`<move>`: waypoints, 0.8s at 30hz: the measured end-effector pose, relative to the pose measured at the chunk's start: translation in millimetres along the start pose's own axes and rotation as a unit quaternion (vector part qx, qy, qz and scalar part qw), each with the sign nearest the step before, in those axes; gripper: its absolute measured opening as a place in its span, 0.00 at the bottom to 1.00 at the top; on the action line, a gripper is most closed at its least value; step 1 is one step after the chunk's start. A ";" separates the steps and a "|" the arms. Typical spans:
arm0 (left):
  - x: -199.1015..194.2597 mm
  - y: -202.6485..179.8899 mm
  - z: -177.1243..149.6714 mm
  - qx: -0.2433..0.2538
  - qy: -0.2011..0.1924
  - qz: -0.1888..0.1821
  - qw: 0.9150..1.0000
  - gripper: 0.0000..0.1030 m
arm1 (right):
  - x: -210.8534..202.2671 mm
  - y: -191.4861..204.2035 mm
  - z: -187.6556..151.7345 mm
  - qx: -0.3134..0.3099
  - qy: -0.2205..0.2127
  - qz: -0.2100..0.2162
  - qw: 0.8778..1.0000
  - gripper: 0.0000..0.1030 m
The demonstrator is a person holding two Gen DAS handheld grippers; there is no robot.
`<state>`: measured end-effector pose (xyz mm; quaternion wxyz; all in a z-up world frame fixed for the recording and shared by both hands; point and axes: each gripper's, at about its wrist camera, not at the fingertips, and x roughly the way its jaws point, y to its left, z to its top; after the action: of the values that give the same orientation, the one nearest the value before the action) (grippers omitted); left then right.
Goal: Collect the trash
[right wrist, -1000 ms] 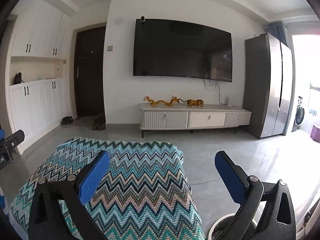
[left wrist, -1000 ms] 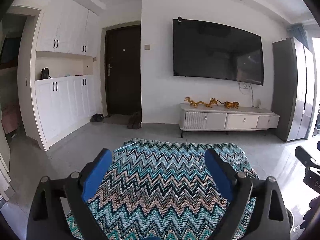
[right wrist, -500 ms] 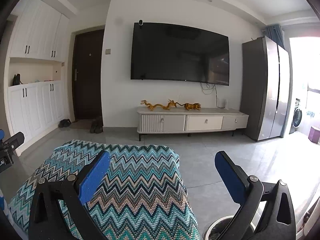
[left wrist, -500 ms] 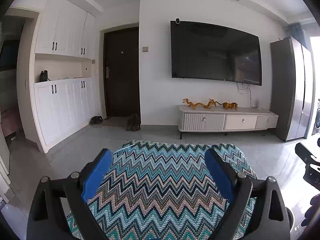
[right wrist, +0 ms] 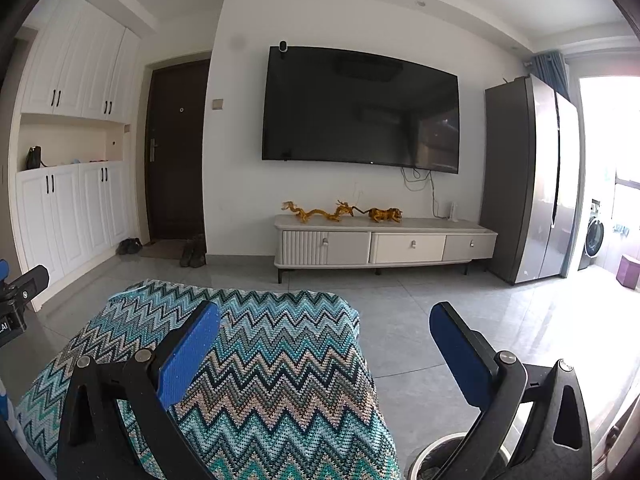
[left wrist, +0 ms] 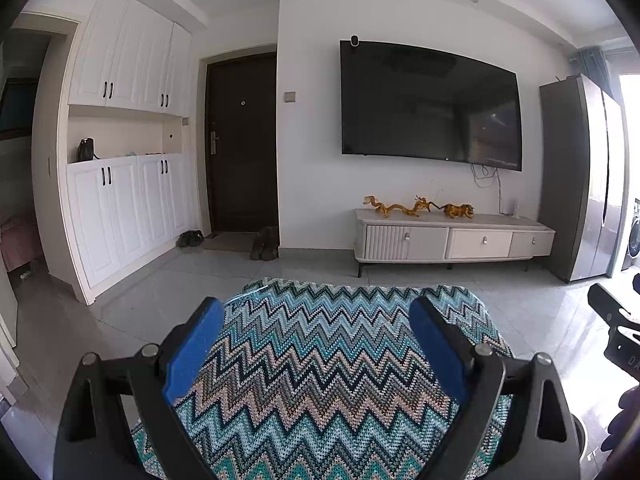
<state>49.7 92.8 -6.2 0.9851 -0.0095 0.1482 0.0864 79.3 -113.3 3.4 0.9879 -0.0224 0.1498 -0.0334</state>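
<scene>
A living room with a wall television (left wrist: 430, 106) and a zigzag-patterned cloth (left wrist: 332, 360) over a tabletop, left claw (left wrist: 316, 344) and right claw (right wrist: 326, 350) both spread empty above it; no trash visible, only a bin (right wrist: 452, 456) rim below right, so reaching blindly risks snagging the cloth.

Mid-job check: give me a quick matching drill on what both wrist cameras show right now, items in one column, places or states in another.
Items:
1. left claw
2. bin
3. zigzag cloth
4. golden dragon figurines

Places or states:
A. on the TV cabinet
B. open, holding nothing
C. on the floor under the right claw
D. spread below both claws

Pairs: 1-B, 2-C, 3-D, 4-A
</scene>
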 end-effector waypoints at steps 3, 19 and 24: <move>0.7 -1.6 0.9 0.000 0.001 -0.001 1.000 0.91 | 0.6 0.0 -1.5 0.001 0.001 0.000 1.000 1.00; 3.9 -5.9 -1.8 0.007 0.006 -0.011 1.000 0.91 | 2.9 -1.2 -4.6 0.003 0.006 -0.001 1.000 1.00; 5.4 -6.9 -2.8 0.006 0.010 -0.014 1.000 0.91 | 2.7 -2.2 -4.6 0.003 0.006 0.000 1.000 1.00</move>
<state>55.1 86.8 -10.5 0.9847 -0.0063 0.1588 0.0716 80.4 -115.9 -1.6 0.9871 -0.0193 0.1552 -0.0343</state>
